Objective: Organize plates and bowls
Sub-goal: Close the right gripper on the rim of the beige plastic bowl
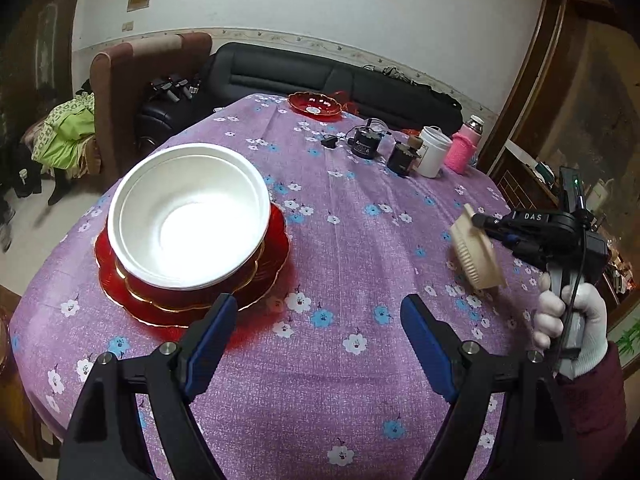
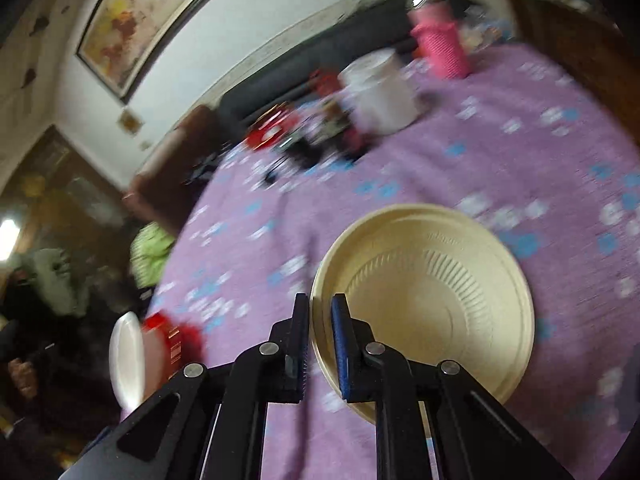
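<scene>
The right tool [image 2: 320, 340] is clenched on the rim of a shallow cream-coloured disposable bowl with a ribbed, embossed wall [image 2: 424, 300]: one pad sits outside the rim, the other inside it, and the rim is pinched between them. In the left wrist view the same bowl [image 1: 478, 254] hangs tilted almost on edge, clear of the purple flowered cloth of the desk [image 1: 340, 240], over the desk's right side. A white-gloved hand [image 1: 570, 328] grips the right tool's handle.

The left tool [image 1: 320, 340] is released, its blue pads spread wide with nothing between them, hovering low over the cloth just beside the stack.

That stack stands on the left of the desk: a deep white disposable bowl [image 1: 188, 216] sits in a red glass bowl with a gilt edge [image 1: 192, 296], which rests on a red scalloped glass plate [image 1: 120, 284]. A second red scalloped dish [image 1: 316, 105] lies well apart at the far edge, near dark jars, a white cup and a pink-sleeved flask.

The step in hand appears to be carrying the cream bowl to join the stack. The next move likely calls for swinging it leftward, levelling it mouth-up, centring it over the white bowl and lowering it inside before the pads let go. The thin rim could flex or slip in the pinch, and the right view is blurred, so a steadier hand seems wise.
</scene>
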`<state>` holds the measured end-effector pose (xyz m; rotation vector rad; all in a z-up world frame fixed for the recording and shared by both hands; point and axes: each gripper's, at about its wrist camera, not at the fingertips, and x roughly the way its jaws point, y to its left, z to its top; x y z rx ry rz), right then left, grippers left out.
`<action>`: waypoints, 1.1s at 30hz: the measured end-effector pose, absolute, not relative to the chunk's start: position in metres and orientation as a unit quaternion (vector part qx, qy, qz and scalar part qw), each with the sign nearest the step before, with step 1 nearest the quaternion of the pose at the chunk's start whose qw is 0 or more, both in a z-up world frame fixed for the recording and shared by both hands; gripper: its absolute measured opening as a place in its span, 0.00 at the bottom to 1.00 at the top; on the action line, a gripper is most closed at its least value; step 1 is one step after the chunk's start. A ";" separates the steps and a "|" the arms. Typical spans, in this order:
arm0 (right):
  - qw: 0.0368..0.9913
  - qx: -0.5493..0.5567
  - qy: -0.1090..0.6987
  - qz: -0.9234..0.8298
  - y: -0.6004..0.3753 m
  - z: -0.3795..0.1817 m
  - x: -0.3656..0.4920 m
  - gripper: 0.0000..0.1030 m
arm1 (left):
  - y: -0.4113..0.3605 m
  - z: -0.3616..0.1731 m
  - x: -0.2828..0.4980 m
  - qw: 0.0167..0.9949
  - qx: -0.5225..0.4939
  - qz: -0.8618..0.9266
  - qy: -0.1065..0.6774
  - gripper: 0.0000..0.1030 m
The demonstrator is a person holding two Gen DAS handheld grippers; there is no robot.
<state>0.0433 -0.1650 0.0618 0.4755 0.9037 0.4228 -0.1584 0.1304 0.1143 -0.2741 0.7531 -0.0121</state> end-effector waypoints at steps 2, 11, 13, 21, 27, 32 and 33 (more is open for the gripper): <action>0.824 0.255 0.448 0.234 -0.157 0.051 0.042 0.14 | 0.130 0.115 -0.159 0.921 -0.133 -0.006 0.366 0.81; 0.830 0.273 0.420 0.247 -0.155 0.058 0.018 0.14 | 0.126 0.112 -0.157 0.918 -0.132 -0.011 0.373 0.81; 0.872 0.227 0.396 0.175 -0.162 0.068 0.009 0.14 | 0.123 0.111 -0.155 0.918 -0.129 -0.014 0.376 0.81; 0.911 0.187 0.358 0.079 -0.174 0.053 0.009 0.14 | 0.100 0.108 -0.145 0.917 -0.098 -0.021 0.387 0.81; 0.922 0.184 0.335 0.058 -0.193 0.038 0.010 0.13 | 0.084 0.112 -0.116 0.907 -0.113 -0.078 0.399 0.80; 0.914 0.206 0.342 0.077 -0.207 0.024 0.015 0.13 | 0.065 0.104 -0.063 0.891 -0.139 -0.089 0.422 0.78; 0.910 0.212 0.347 0.082 -0.209 0.022 0.017 0.13 | 0.061 0.101 -0.052 0.887 -0.146 -0.091 0.429 0.78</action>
